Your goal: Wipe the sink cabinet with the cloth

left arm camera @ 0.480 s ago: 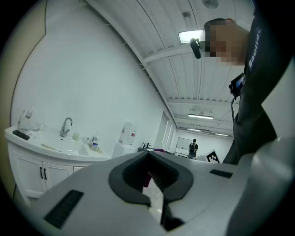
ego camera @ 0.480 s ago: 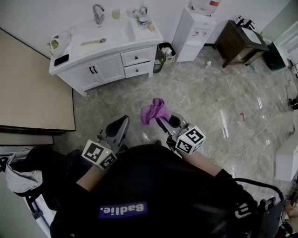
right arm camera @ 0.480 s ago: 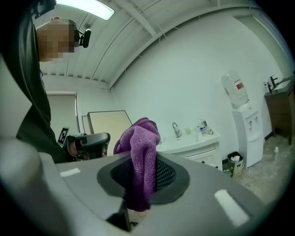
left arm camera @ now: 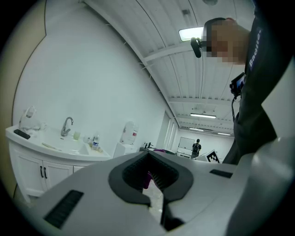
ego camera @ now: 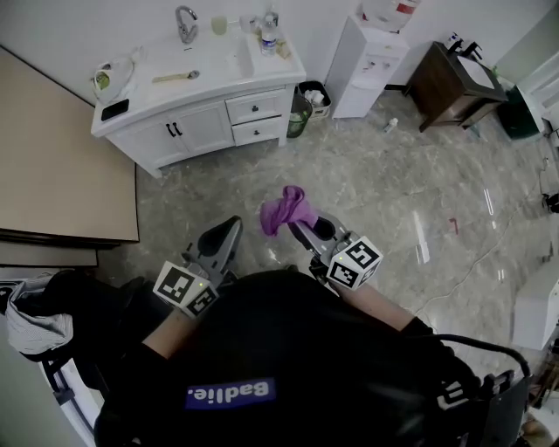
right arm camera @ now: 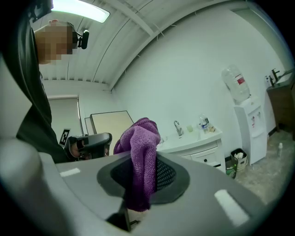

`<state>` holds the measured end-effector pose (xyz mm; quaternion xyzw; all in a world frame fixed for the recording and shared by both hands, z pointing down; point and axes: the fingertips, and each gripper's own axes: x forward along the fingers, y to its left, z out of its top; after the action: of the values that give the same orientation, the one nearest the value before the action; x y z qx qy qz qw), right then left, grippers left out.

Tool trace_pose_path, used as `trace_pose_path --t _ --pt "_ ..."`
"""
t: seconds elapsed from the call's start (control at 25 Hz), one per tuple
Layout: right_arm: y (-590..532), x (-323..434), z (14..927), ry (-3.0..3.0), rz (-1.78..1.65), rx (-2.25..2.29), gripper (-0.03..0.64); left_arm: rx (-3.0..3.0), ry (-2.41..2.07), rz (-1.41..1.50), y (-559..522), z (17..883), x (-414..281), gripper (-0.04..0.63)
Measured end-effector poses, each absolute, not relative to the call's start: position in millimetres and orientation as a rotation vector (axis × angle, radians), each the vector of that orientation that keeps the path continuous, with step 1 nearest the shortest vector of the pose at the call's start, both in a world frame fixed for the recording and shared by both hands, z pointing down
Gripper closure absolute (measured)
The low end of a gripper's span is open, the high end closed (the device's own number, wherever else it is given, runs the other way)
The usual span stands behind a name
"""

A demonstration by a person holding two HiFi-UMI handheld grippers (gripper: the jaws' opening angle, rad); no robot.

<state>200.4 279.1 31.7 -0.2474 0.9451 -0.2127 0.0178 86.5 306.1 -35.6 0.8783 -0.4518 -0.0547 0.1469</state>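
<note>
R tongs: right gripper (ego camera: 301, 229) is clamped on the purple terry cloth (ego camera: 286, 209). The fabric is pinched between both jaws, and its bunched top sticks up past the tips.
L tongs: left gripper (ego camera: 223, 237) has its jaws pressed together w/ nothing between them. It is held just beside the right one, at about the same height.
Cloth pos: up in the air over the grey marble-look floor (ego camera: 384, 183), in front of the person and well apart from the cabinet.
Cabinet: white sink cabinet (ego camera: 205, 127) w/ dark handles stands against the back wall, doors and drawers closed.
Counter: chrome tap (ego camera: 184, 24), clear plastic bottle (ego camera: 267, 39), flat black phone (ego camera: 114, 111) near the left edge.
Nearby: small waste bin (ego camera: 309, 96) just beside the cabinet's right end, then a white water dispenser (ego camera: 371, 57).
</note>
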Motion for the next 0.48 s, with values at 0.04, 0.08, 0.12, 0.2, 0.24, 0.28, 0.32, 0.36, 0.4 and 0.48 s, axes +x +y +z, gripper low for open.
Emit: trace_pose_path --t 0.04,0.08,0.12,0.2,0.24,0.28,0.32,0.36,0.4,0.48 --pt "277 203 32 2.935 -0.664 -0.764 0.56 2.526 -1.306 -0.156 305 -36 89 0.591" --pt "276 207 32 2.935 -0.664 -0.758 0.56 2.525 -1.312 -0.154 304 -36 92 0.591" --pt "274 210 32 2.935 -0.662 -0.753 0.56 2.524 -1.318 -0.151 302 -37 96 0.591" --pt "270 216 32 2.933 -0.661 -0.741 0.56 2.523 -1.33 -0.144 299 -37 103 0.591" --pt "268 219 33 2.933 -0.661 -0.735 0.56 2.522 -1.335 -0.141 297 -37 106 0.591" --pt "266 222 33 2.934 -0.661 -0.728 0.56 2.521 -1.34 -0.136 295 -36 109 0.591" --pt "263 224 34 2.937 -0.66 -0.72 0.56 2.519 -1.345 -0.131 293 -36 113 0.591" --pt "261 227 35 2.94 -0.658 -0.712 0.56 2.519 -1.351 -0.126 292 -34 117 0.591" --pt "259 231 37 2.944 -0.656 -0.704 0.56 2.517 -1.358 -0.123 290 -33 122 0.591" --pt "254 237 42 2.948 -0.663 -0.7 0.56 2.507 -1.373 -0.12 289 -29 128 0.591"
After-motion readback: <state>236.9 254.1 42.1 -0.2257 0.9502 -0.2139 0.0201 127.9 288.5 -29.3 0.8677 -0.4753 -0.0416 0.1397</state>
